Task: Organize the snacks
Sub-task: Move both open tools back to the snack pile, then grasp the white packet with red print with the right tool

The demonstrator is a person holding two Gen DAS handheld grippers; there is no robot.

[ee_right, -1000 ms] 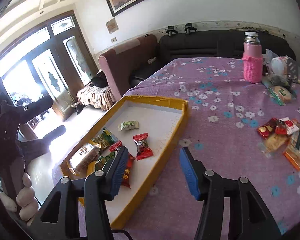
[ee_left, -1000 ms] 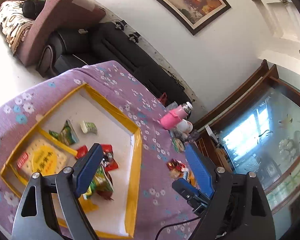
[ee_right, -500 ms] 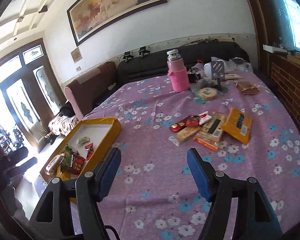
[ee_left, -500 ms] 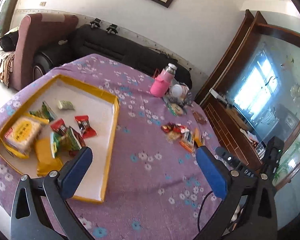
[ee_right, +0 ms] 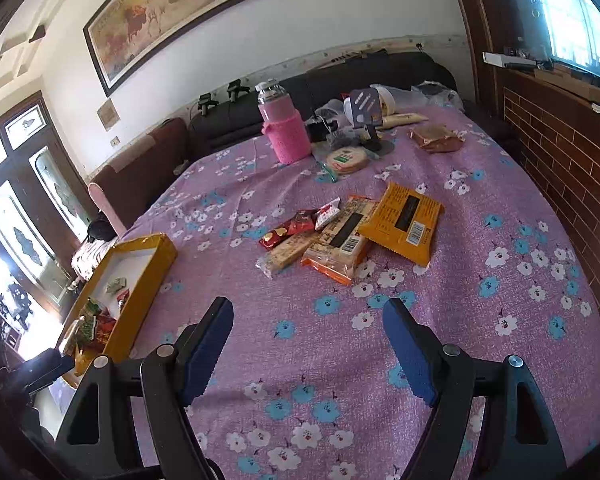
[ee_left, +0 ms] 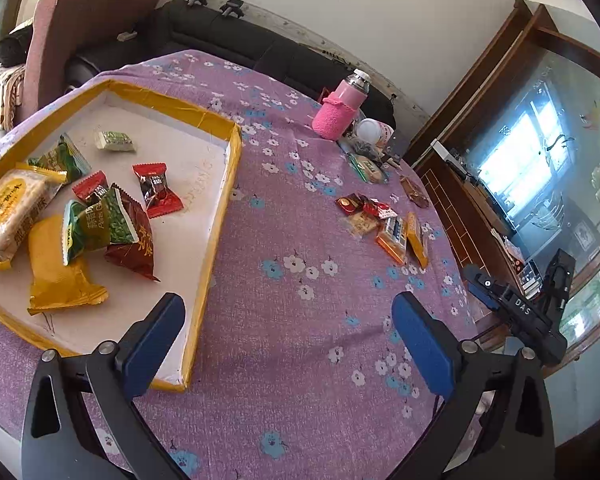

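A yellow-rimmed white tray (ee_left: 224, 184) on the purple flowered cloth holds several snack packets, among them a green packet (ee_left: 100, 228) and a red candy (ee_left: 154, 188); it also shows in the right wrist view (ee_right: 156, 256). A loose pile of snacks (ee_right: 352, 232) lies mid-table, with an orange packet (ee_right: 404, 220) on its right; the pile shows in the left wrist view (ee_left: 384, 220). My left gripper (ee_left: 288, 336) is open and empty, above the tray's near right corner. My right gripper (ee_right: 308, 340) is open and empty, short of the pile.
A pink flask (ee_right: 284, 128) stands at the table's far side among a round cracker pack (ee_right: 346, 158), a bag (ee_right: 436, 138) and clutter. A black sofa (ee_left: 236, 40) lies behind; a brick wall (ee_right: 560, 152) is right of the table.
Both grippers have pulled back from the tray and swung right towards the middle of the table. The right gripper now faces the loose snack pile. Both stay open.
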